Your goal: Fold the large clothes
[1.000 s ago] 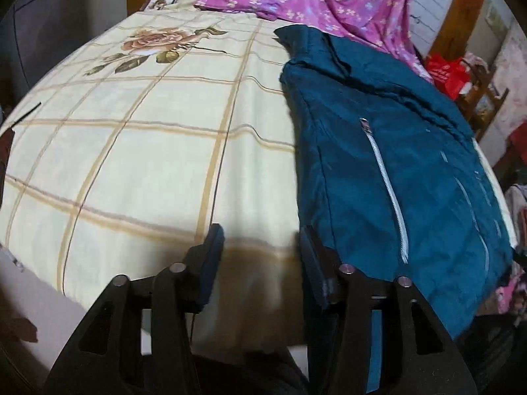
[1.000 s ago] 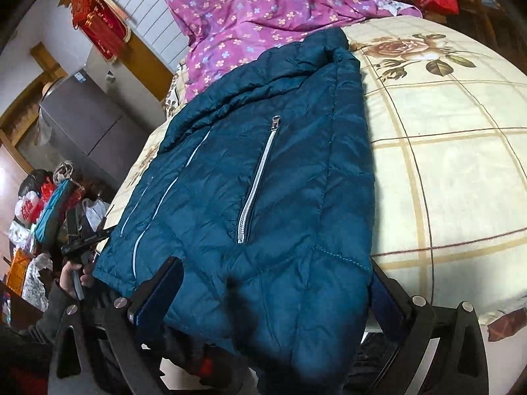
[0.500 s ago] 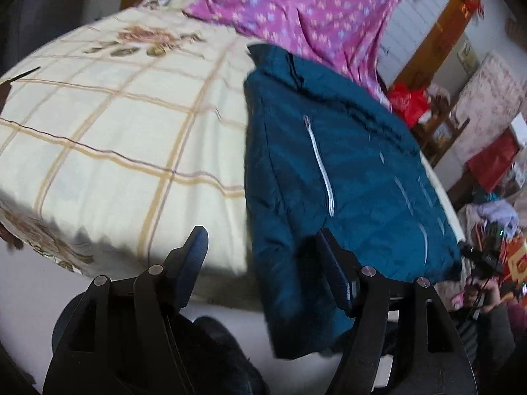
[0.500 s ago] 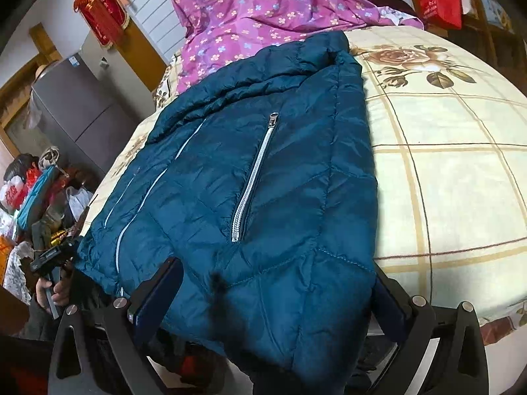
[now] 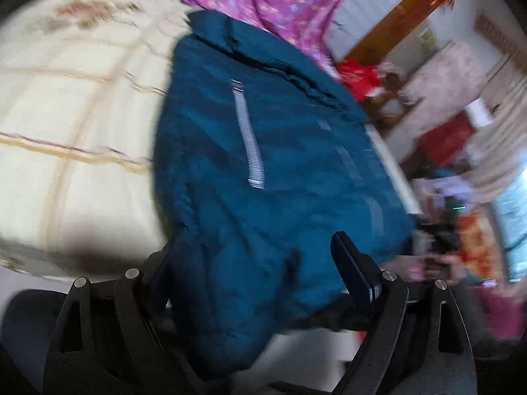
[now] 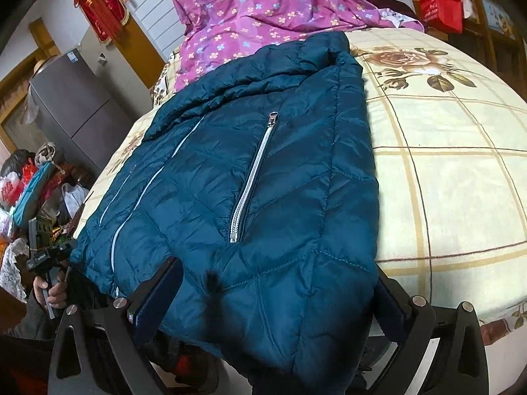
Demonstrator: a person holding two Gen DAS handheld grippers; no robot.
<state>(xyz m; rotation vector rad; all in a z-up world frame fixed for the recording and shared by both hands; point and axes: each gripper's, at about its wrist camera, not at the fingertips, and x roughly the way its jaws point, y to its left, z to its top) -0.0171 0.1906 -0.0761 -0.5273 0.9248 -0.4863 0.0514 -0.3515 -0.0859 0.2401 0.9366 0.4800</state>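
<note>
A teal jacket (image 6: 263,171) lies along one side of a bed (image 6: 454,171), already folded narrow, its hem hanging over the near edge. A purple floral cloth (image 6: 257,10) is spread at the far end.

The left gripper (image 5: 253,260) straddles the hem with its jaws opening; the jacket sits between them, but the blurred view does not show the pads pressing it. The right gripper (image 6: 280,289) stands wide around the same hem, and I cannot tell whether its pads touch the fabric.

Risk, as a judgement: the slick, puffy fabric may slide off the edge, or a pinch may catch only the top layer, so the fold opens when lifted.

No containers are in use; bags (image 6: 29,184) sit beside the bed, contents unclear.
</note>
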